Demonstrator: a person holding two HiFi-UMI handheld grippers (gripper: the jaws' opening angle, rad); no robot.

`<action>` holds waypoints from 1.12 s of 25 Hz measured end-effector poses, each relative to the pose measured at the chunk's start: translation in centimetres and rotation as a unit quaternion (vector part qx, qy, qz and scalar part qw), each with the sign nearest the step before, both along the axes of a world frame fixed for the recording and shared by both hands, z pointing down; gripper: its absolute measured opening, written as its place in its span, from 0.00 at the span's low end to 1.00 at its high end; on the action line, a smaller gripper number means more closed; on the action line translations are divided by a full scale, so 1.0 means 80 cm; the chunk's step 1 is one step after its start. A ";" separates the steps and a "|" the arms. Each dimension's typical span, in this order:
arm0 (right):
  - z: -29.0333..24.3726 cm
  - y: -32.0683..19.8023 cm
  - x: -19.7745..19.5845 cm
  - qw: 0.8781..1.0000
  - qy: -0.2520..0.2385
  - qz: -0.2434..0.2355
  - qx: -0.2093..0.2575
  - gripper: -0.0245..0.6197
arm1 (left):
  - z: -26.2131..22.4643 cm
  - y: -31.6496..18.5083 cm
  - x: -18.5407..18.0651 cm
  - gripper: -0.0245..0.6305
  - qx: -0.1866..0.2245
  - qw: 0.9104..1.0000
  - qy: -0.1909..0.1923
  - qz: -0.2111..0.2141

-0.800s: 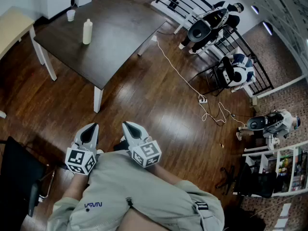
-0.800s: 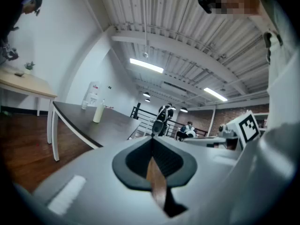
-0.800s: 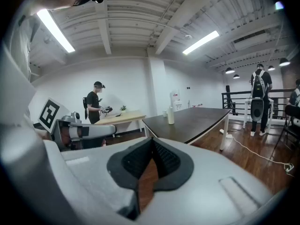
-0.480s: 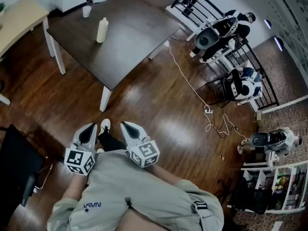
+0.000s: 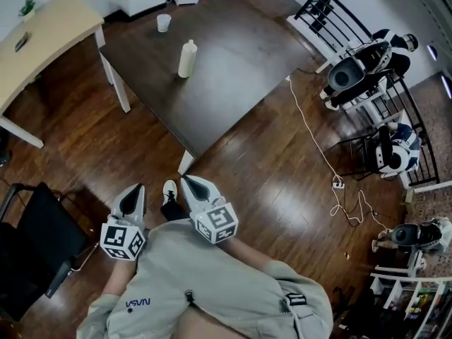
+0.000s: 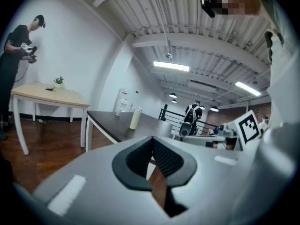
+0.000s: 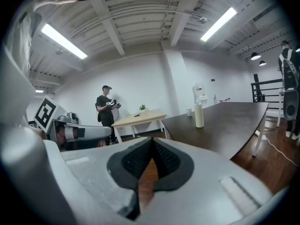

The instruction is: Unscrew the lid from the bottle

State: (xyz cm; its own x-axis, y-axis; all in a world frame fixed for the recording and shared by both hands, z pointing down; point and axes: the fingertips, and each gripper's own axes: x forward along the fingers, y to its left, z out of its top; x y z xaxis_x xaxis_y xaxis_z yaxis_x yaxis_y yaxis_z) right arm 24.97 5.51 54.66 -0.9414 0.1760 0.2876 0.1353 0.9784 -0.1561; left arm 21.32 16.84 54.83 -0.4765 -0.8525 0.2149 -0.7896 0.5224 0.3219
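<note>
A cream bottle (image 5: pixel 187 58) with its lid on stands upright on the dark table (image 5: pixel 233 76), well ahead of me. It also shows far off as the bottle (image 6: pixel 135 118) in the left gripper view and the bottle (image 7: pixel 199 115) in the right gripper view. My left gripper (image 5: pixel 132 193) and right gripper (image 5: pixel 191 185) are held low in front of my body, over the wood floor and short of the table's near corner. Both are shut, tips together, with nothing between them.
A clear cup (image 5: pixel 163 22) stands at the table's far side. A light wooden desk (image 5: pixel 49 34) is at the left, a black chair (image 5: pixel 28 249) at the near left. A white cable (image 5: pixel 318 147) runs across the floor; robots and a railing (image 5: pixel 367 55) are at the right. A person (image 7: pixel 106 108) stands by the desk.
The table and bottle have come closer and shifted right and down in the head view as I walk toward them. Both grippers stay shut in front of my body.
</note>
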 end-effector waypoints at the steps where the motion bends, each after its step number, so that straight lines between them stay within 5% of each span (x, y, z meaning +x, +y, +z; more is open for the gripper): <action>1: -0.002 -0.004 -0.012 1.000 -0.001 -0.001 -0.005 0.04 | -0.003 -0.005 -0.010 0.04 -0.005 1.000 -0.001 0.001; 12: 0.012 -0.019 -0.094 0.999 -0.004 -0.017 -0.031 0.04 | -0.001 -0.041 -0.085 0.04 -0.065 0.997 -0.005 0.028; 28: 0.010 -0.046 -0.176 1.000 -0.002 0.014 -0.015 0.04 | -0.009 -0.072 -0.161 0.04 -0.065 0.996 -0.014 0.063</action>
